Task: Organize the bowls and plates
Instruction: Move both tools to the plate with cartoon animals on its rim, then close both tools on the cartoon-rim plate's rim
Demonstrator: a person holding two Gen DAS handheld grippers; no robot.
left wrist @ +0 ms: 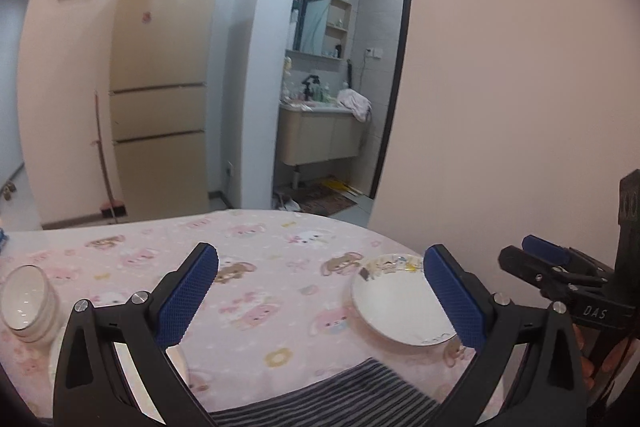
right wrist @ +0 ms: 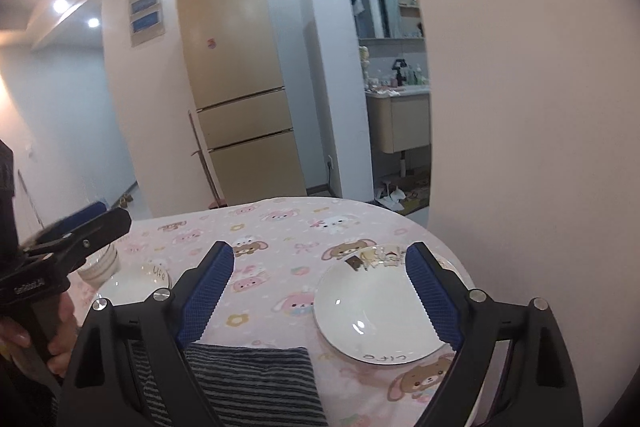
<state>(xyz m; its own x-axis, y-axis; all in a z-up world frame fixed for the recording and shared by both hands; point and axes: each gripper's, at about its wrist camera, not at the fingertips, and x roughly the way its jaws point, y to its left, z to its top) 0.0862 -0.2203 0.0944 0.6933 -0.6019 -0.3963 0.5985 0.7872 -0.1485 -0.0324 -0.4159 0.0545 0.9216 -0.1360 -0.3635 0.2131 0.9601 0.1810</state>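
A white plate [left wrist: 394, 301] [right wrist: 372, 307] with a cartoon print on its far rim lies on the pink tablecloth at the right. A stack of white bowls [left wrist: 28, 301] [right wrist: 102, 263] stands at the left, with another white plate [left wrist: 120, 367] [right wrist: 132, 283] beside it. My left gripper [left wrist: 320, 291] is open and empty above the table's near edge. My right gripper [right wrist: 320, 291] is open and empty, its right finger over the right plate's edge. The right gripper also shows in the left wrist view [left wrist: 536, 259], and the left gripper in the right wrist view [right wrist: 80, 227].
A striped grey cloth [left wrist: 328, 395] [right wrist: 256, 383] lies at the near table edge. The round table [left wrist: 256, 239] stands against a wall [left wrist: 520, 107] on the right. A beige fridge [left wrist: 164, 75] and a bathroom doorway lie beyond.
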